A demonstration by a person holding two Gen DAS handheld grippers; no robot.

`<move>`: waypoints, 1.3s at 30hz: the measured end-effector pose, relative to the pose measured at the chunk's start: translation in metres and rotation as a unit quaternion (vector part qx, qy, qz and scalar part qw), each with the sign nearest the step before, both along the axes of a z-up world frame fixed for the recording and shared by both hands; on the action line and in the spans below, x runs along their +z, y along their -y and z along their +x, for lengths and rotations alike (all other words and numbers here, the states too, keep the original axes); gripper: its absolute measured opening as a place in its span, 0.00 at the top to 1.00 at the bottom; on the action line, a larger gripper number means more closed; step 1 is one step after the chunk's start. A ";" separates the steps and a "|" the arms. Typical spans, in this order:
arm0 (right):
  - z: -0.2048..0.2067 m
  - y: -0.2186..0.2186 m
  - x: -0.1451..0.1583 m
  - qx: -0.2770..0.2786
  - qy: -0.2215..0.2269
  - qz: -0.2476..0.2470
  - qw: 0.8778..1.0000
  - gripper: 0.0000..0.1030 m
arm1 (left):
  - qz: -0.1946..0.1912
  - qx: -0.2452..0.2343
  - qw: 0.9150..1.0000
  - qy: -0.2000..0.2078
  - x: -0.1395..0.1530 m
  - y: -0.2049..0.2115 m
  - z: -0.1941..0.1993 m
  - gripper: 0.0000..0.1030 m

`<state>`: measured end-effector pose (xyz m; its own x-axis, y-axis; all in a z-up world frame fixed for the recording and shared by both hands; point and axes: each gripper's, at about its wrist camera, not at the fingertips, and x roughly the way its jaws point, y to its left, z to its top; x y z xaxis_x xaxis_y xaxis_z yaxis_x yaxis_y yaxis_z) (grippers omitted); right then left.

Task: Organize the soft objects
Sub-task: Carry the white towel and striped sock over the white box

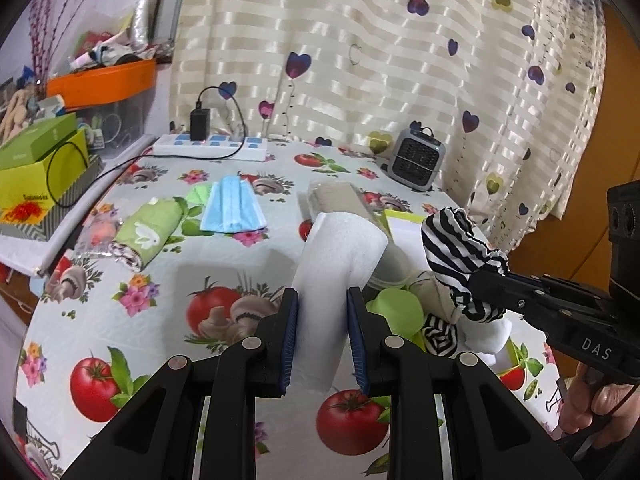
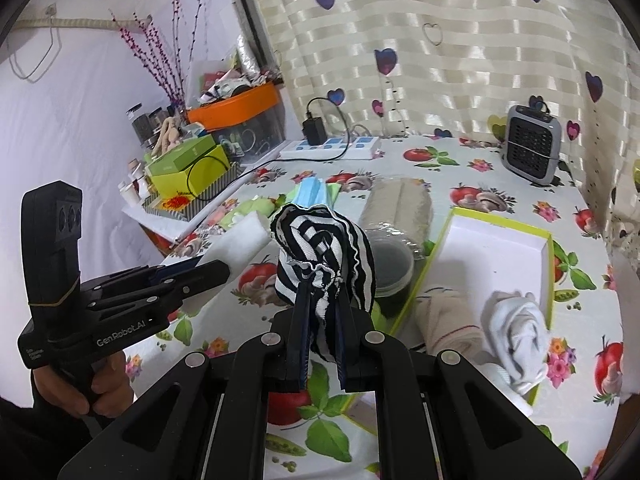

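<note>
My left gripper point(image 1: 322, 300) is shut on a white foam sheet point(image 1: 340, 256) and holds it above the table; it also shows in the right wrist view point(image 2: 240, 244). My right gripper point(image 2: 322, 296) is shut on a black-and-white striped cloth point(image 2: 324, 252), held up beside the foam point(image 1: 456, 248). A lime-edged white box point(image 2: 500, 248) holds a beige rolled cloth point(image 2: 448, 320) and a white rolled cloth point(image 2: 518, 336). A green rabbit-print cloth point(image 1: 146, 232) and a blue face mask point(image 1: 233, 208) lie at the table's left.
A beige roll in plastic wrap point(image 2: 400, 204) and a dark round container point(image 2: 390, 268) sit by the box. A small grey heater point(image 2: 530, 148) and a power strip with charger point(image 1: 210, 146) stand at the back. Stacked boxes point(image 1: 40, 172) and an orange bin point(image 1: 104, 80) crowd the left.
</note>
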<state>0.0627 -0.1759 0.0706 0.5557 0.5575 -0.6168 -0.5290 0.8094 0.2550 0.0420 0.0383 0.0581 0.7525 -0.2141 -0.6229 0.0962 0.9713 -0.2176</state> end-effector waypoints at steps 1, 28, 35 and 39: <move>0.000 0.005 0.001 -0.005 0.000 0.002 1.000 0.90 | 0.001 -0.004 1.000 0.002 0.001 0.003 0.001 0.78; 0.015 0.086 0.004 -0.107 -0.003 0.020 0.994 0.90 | 0.010 -0.091 0.996 0.017 0.019 0.082 0.032 0.78; 0.019 0.094 0.000 -0.116 -0.008 0.020 0.993 0.90 | 0.014 -0.102 0.995 0.011 0.016 0.100 0.044 0.78; 0.023 0.099 -0.002 -0.121 -0.010 0.020 0.992 0.90 | 0.014 -0.107 0.994 0.007 0.014 0.108 0.053 0.78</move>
<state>0.0855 -0.2746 0.0684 0.6643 0.4327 -0.6094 -0.3143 0.9015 0.2975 0.0952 -0.0702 0.0725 0.7006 -0.3525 -0.6204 0.3035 0.9341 -0.1879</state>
